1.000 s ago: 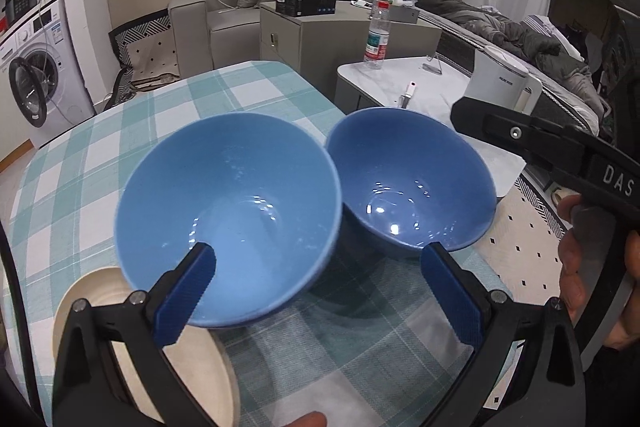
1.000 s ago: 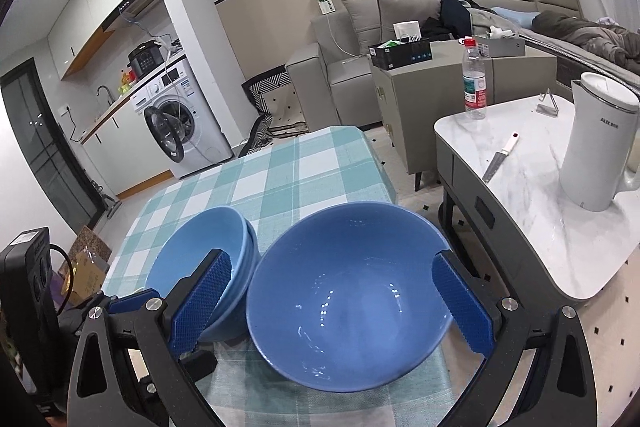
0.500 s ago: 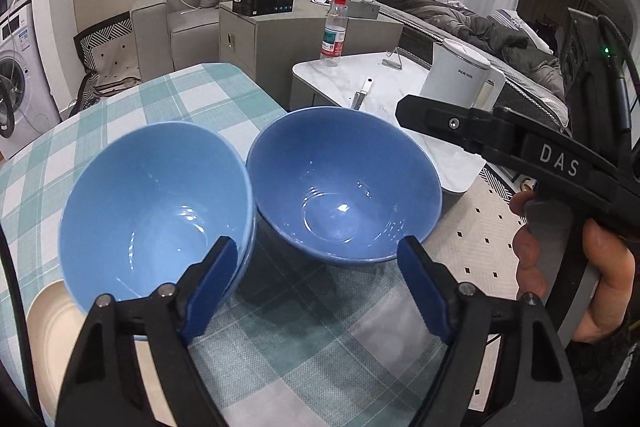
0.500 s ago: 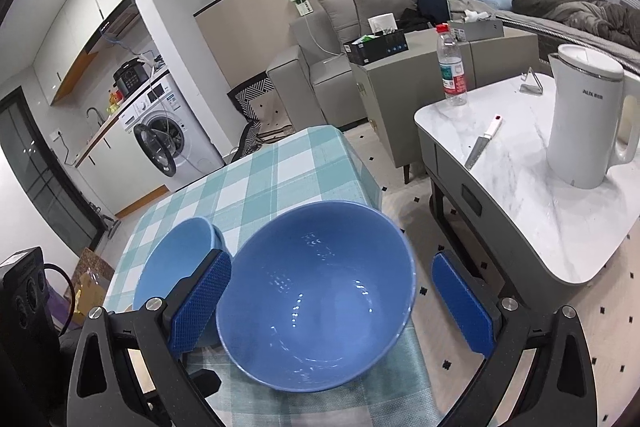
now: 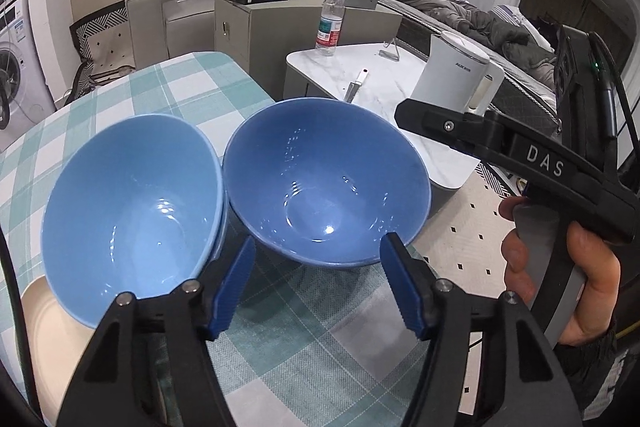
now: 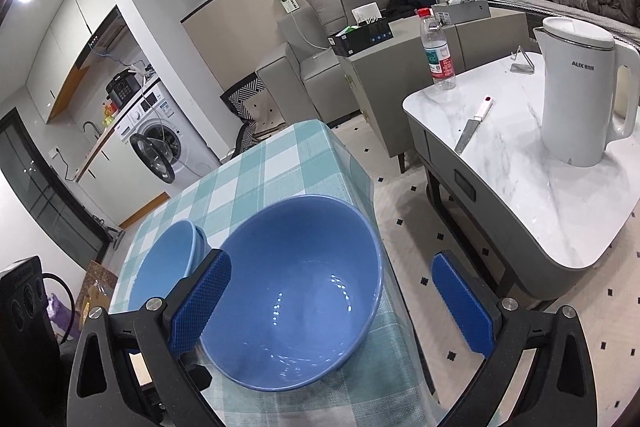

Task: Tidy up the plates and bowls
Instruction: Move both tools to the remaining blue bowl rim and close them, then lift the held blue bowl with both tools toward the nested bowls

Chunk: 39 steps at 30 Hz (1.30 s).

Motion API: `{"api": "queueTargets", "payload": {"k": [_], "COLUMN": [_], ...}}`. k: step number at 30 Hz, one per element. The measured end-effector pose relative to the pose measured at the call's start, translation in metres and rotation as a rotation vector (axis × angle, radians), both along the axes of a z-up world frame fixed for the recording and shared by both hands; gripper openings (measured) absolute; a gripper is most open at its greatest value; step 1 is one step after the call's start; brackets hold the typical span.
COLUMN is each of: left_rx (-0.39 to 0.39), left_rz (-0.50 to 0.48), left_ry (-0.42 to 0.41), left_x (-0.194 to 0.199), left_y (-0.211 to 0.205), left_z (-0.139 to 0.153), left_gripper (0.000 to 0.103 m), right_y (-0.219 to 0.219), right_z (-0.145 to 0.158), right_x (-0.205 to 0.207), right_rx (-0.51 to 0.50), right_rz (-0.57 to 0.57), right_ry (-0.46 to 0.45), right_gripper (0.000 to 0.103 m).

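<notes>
Two blue bowls stand side by side on the checked tablecloth (image 5: 160, 95). The darker bowl (image 5: 324, 187) sits near the table's right edge. My left gripper (image 5: 318, 291) hovers just in front of its near side, jaws closing, pads clear of it. To its left, a lighter blue bowl (image 5: 128, 211) is nested in another, partly over a cream plate (image 5: 40, 331). In the right wrist view the darker bowl (image 6: 292, 287) lies between the spread fingers of my right gripper (image 6: 332, 303), which is open; its right pad is over the floor. The lighter bowls (image 6: 164, 267) are beyond the left finger.
A marble side table (image 6: 520, 167) stands right of the dining table across a gap of floor. It carries a white kettle (image 6: 580, 95), a knife (image 6: 472, 127) and a water bottle (image 6: 438, 55). A person's hand (image 5: 560, 287) holds the right gripper's handle. A sofa and a washing machine are behind.
The left gripper has swung right, from the lighter bowls to the darker bowl, and its jaws have narrowed. The right gripper has shifted right and rolled, so its bowl sits further left between its fingers.
</notes>
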<state>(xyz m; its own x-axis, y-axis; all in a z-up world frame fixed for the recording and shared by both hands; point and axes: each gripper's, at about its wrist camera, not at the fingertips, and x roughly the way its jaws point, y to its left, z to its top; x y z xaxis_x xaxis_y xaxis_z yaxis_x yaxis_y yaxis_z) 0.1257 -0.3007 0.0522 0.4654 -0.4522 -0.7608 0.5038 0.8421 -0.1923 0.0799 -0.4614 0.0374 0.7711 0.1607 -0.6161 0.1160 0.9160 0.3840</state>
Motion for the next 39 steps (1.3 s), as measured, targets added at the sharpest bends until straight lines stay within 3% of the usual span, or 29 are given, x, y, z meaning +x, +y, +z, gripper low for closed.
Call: {"api": "queueTargets", "payload": {"k": [6,9,11,13,16,18,26,29,39], "left_rx": [0.000,0.004,0.006,0.015,0.021,0.024,0.043,0.050,0.081], "left_rz": [0.036,0.044,0.050,0.062,0.068,0.069,0.078,0.081,0.073], "left_ry": [0.008,0.010,0.017,0.015,0.014,0.018,0.016,0.007,-0.031], "left_x": [0.005,0.007,0.011,0.013,0.014,0.015,0.018,0.018,0.018], "left_y": [-0.001,-0.003,-0.004,-0.005,-0.004,-0.004,-0.008,-0.008,-0.010], "left_z": [-0.004,-0.007,-0.010,-0.013,-0.015,-0.016,-0.021,-0.022,-0.023], "left_gripper": [0.064,0.062,0.058,0.057,0.056,0.053,0.047,0.044,0.041], "right_y": [0.001,0.004,0.004,0.005,0.006,0.005,0.010,0.013,0.014], "right_z": [-0.008,-0.011,-0.014,-0.019,-0.024,-0.028,-0.036,-0.039,-0.041], "right_x": [0.004,0.005,0.008,0.011,0.015,0.016,0.022,0.024,0.024], "right_rx": [-0.059,-0.093,-0.105,-0.123,-0.128,-0.128,-0.141,-0.173,-0.203], "right_rz": [-0.015,-0.009,-0.008,-0.013,-0.001,0.001,0.017,0.015,0.017], "right_ry": [0.023,0.028,0.039,0.061,0.078,0.083,0.102,0.110,0.121], "right_gripper": [0.102,0.097,0.085,0.082,0.065,0.064,0.043,0.029,0.026]}}
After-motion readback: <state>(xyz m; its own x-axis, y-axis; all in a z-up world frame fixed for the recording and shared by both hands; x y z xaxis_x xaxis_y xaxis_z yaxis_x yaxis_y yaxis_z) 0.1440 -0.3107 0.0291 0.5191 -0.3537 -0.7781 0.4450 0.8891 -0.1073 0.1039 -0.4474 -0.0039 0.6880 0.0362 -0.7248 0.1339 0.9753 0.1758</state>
